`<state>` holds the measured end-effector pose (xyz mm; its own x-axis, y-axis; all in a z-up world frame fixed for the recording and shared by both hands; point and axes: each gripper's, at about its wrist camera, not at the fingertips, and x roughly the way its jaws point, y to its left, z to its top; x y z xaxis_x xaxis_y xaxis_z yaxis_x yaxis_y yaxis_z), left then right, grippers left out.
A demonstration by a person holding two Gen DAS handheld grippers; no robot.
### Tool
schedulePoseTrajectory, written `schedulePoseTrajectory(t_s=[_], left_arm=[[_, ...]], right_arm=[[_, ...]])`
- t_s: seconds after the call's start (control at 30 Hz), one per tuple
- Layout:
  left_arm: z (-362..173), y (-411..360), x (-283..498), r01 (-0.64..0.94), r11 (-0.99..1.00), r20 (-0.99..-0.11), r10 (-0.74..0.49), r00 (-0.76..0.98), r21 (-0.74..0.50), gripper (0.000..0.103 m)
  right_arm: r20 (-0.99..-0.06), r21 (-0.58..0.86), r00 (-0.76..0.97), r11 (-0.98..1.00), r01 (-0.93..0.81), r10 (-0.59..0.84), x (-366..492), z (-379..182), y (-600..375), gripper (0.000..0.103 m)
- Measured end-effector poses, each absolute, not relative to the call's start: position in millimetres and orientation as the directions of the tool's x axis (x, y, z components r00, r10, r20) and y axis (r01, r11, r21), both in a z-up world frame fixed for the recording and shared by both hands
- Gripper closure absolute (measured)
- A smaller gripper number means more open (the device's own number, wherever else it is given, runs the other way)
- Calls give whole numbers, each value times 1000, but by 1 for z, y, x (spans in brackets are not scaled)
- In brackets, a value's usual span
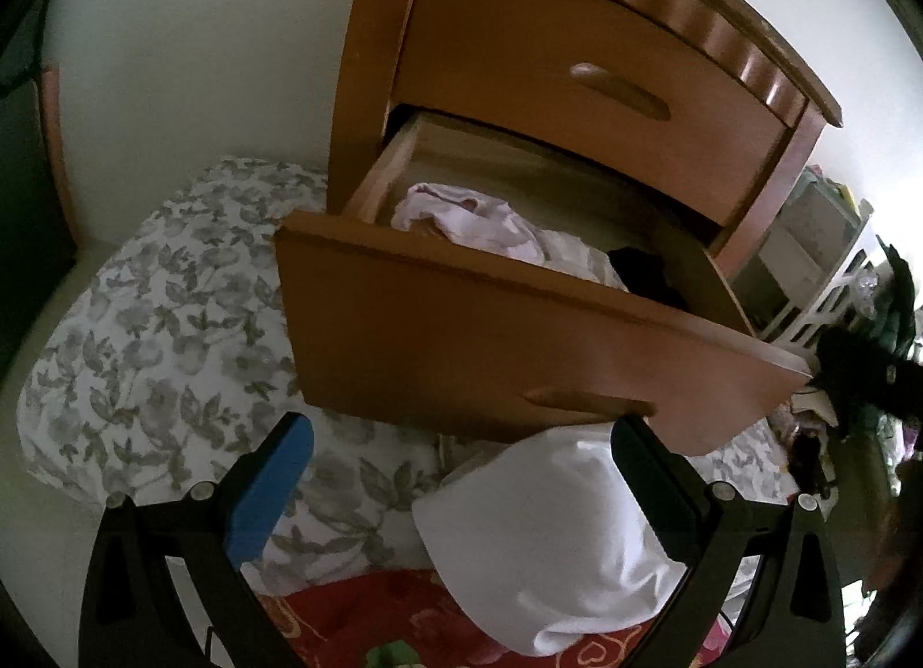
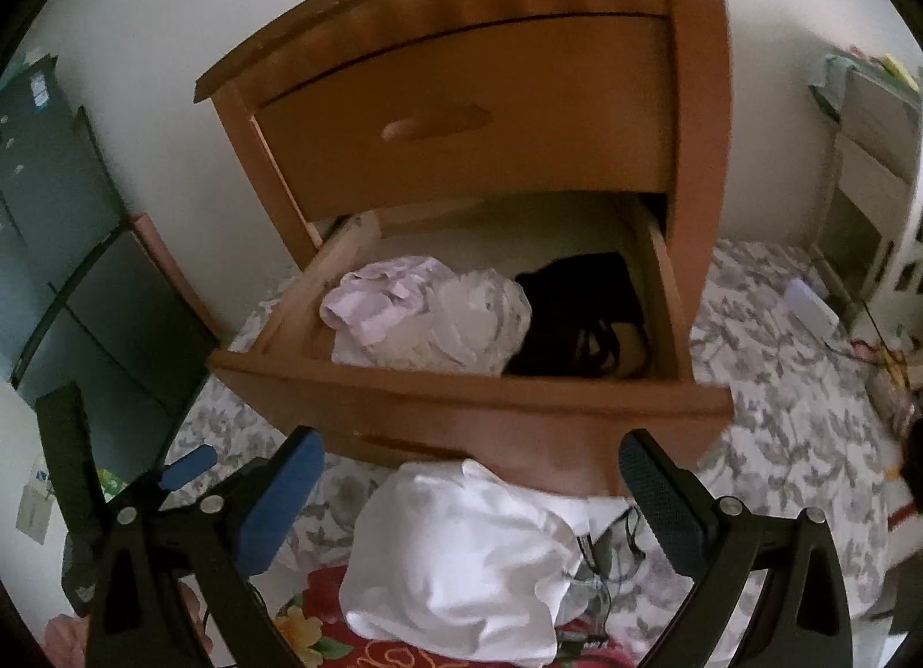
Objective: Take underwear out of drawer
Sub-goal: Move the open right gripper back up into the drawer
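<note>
I've got both claws hanging in front of the wooden nightstand [image 2: 461,91], neither one touching anything. My left claw [image 1: 461,483] has its fingers spread wide apart and empty; my right claw [image 2: 470,501] is the same, fingers well apart with nothing between them. The lower drawer [image 2: 519,408] is pulled out, the upper drawer [image 2: 461,131] is shut. From the right wrist I look straight down into the open drawer: a crumpled pale lilac underwear piece [image 2: 375,299] lies at the left, a rumpled white garment [image 2: 479,322] sits touching it in the middle, and a black garment [image 2: 577,316] fills the right end. The left wrist sits lower and off to the side, so the drawer front hides most of that; I only catch the top of the lilac piece [image 1: 450,212] and a dark sliver behind the front panel. Both views show a white cloth [image 1: 542,541] lying below the drawer front, on a leaf-print sheet [image 1: 161,322] with a red floral blanket [image 1: 375,610] at its near edge. Only the right wrist picks up the other claw's blue finger pad [image 2: 187,466] at lower left and a dark cabinet [image 2: 69,241] along the left wall.
</note>
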<state>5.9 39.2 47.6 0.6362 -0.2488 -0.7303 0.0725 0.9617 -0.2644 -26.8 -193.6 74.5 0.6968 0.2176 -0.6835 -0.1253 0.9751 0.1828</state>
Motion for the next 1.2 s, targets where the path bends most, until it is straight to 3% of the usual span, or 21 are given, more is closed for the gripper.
schedulePoseTrajectory(t_s=[0.43,0.7,0.83,1.2], left_arm=[[39,44,18,41,970,-752,-211,624,-239,0],[34,50,24,27,970,-764,-209,611,-244,0],[30,52,26,31,966,-765,-223,604,-257,0],[25,60,28,11,958,-767,-236,597,-287,0]], right_arm=[[-737,173,634,972,-159,235,60,98,-186,0],[-860,192,447,968,-159,244,115,62,-159,1],[-905,189,361,973,-133,225,137,41,-148,9],[-955,216,207,976,3,211,178,1,-143,18]])
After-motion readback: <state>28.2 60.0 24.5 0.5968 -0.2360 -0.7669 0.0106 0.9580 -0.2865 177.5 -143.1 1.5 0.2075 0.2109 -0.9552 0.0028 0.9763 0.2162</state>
